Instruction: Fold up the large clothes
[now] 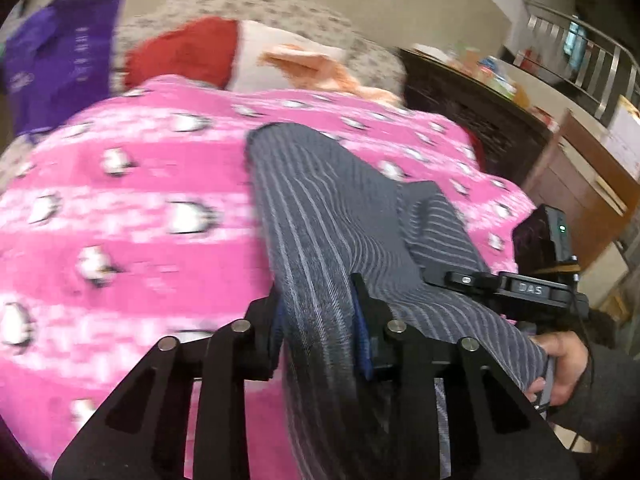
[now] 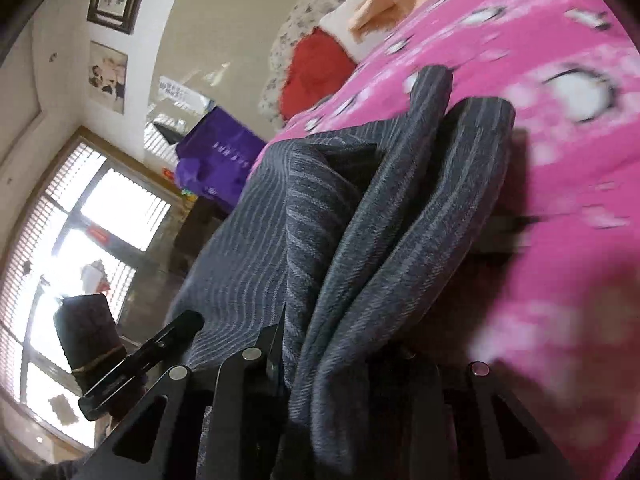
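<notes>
A dark grey garment with thin pale stripes (image 1: 320,208) lies partly on a bed under a pink penguin-print blanket (image 1: 120,200). My left gripper (image 1: 320,320) is shut on a bunched fold of it, held above the blanket. The right gripper's body (image 1: 532,288) and the hand holding it show at the right in the left wrist view. In the right wrist view my right gripper (image 2: 320,360) is shut on thick folded layers of the same garment (image 2: 360,220), which drape over the pink blanket (image 2: 560,160). Its fingertips are hidden by cloth.
A red and white pillow (image 1: 192,52) and an orange cloth (image 1: 320,64) lie at the head of the bed. A purple bag (image 1: 60,56) stands at the left. A dark wooden cabinet (image 1: 500,132) and a metal railing (image 1: 592,60) are at the right. A window (image 2: 80,240) shows beyond the bed.
</notes>
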Tool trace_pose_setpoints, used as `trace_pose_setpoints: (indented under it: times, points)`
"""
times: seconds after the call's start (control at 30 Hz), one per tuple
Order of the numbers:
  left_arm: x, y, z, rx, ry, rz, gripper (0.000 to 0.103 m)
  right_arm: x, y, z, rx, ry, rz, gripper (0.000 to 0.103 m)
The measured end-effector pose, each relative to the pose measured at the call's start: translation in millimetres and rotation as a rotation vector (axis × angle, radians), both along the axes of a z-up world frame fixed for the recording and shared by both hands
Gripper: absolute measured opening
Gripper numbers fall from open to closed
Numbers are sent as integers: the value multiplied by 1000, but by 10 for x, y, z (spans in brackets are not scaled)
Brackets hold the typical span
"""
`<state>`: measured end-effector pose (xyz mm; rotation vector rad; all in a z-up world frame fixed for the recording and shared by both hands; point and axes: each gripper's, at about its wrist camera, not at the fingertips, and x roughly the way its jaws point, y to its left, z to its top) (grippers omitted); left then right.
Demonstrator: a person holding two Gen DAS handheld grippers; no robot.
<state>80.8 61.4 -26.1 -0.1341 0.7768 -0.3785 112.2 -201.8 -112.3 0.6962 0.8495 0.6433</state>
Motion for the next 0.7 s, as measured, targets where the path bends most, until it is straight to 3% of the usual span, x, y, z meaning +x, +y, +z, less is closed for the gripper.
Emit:
trace_pose_setpoints:
  times: [0.03, 0.17, 0.23, 0.3, 0.33, 0.4, 0.43, 0.53, 0.63, 0.7]
  points:
    - [-19, 125, -1, -3, -10, 33, 15, 14, 85, 8, -11, -8, 13, 28]
    - [-31, 467, -159, -48, 43, 103, 14, 35, 174, 18, -74, -32, 45, 30]
    - [-25, 472, -226, -93, 74, 91, 14, 56, 137, 2, -108, -7, 35, 44]
    - [-39, 385, -283, -135, 106, 48, 15, 49, 55, -5, -118, 18, 37, 45]
    - [-47, 335, -288, -136, 104, 36, 19, 16, 15, 15, -125, 21, 29, 45]
    - [-86, 214, -304, -140, 105, 4, 53, -59, -51, 80, -155, 24, 7, 47]
    - [-107, 171, -329, -139, 111, -15, 57, -99, -84, 123, -176, 24, -2, 47]
    - [-275, 10, -415, -59, 90, -34, 62, -282, -95, 393, -298, -30, -23, 47]
    - [-401, 39, -510, -77, 99, -26, 62, -464, 88, 754, -444, -141, 0, 46]
    - [-451, 53, -540, -75, 102, -23, 62, -650, 273, 989, -497, -232, 42, 39]
